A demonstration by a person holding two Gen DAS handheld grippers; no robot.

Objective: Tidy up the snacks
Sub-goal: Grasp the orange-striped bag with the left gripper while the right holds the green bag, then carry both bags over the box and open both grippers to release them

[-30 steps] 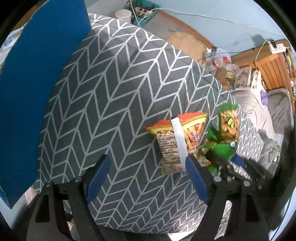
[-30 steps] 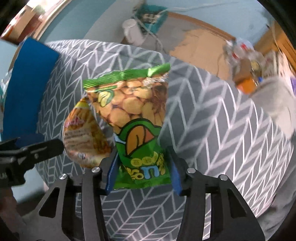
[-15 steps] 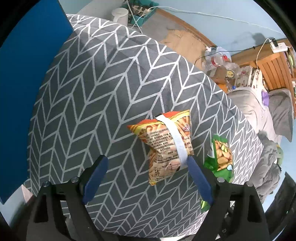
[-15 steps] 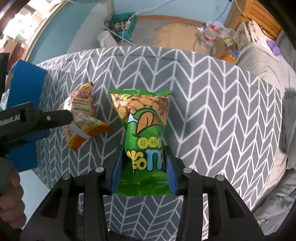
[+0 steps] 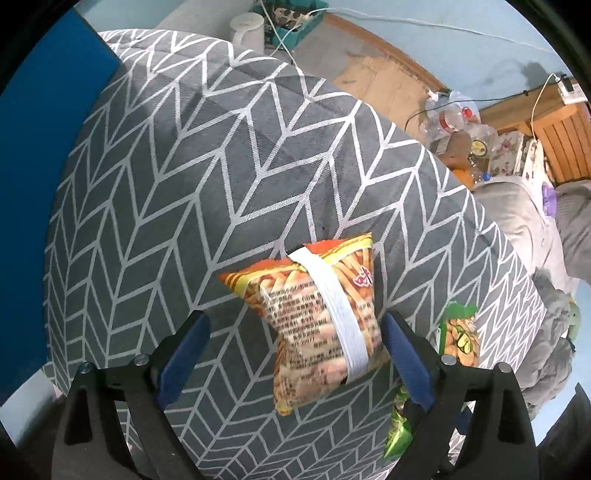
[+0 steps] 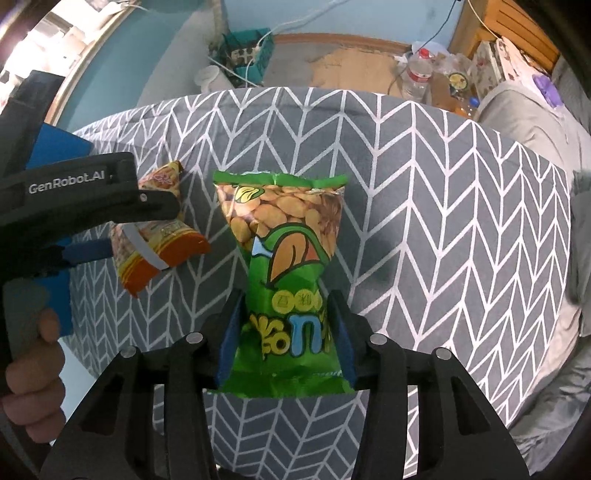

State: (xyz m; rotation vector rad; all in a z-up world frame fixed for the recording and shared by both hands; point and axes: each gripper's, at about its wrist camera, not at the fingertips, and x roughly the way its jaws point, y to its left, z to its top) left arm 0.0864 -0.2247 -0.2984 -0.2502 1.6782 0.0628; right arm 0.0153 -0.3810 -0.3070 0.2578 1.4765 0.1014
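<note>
An orange snack bag (image 5: pixel 321 317) with a white seam strip lies on the grey chevron tablecloth (image 5: pixel 221 177). My left gripper (image 5: pixel 295 347) is open, its jaws wide apart, the bag next to the right finger. In the right wrist view the orange bag (image 6: pixel 155 229) lies at the left under the left gripper's body (image 6: pixel 85 192). My right gripper (image 6: pixel 284 336) is shut on a green peanut bag (image 6: pixel 288 258) and holds it above the cloth. The green bag also shows in the left wrist view (image 5: pixel 458 336) at the right.
A blue box (image 5: pixel 40 155) stands along the table's left side. Beyond the far edge are a white cup (image 5: pixel 245 26), a teal basket (image 5: pixel 291 18) and plastic bottles (image 5: pixel 454 114) on the floor. A grey bed (image 5: pixel 524 221) lies to the right.
My left gripper has moved closer to the orange bag, still open. My right gripper has drawn the green bag back and to the right of the orange bag, still shut on it.
</note>
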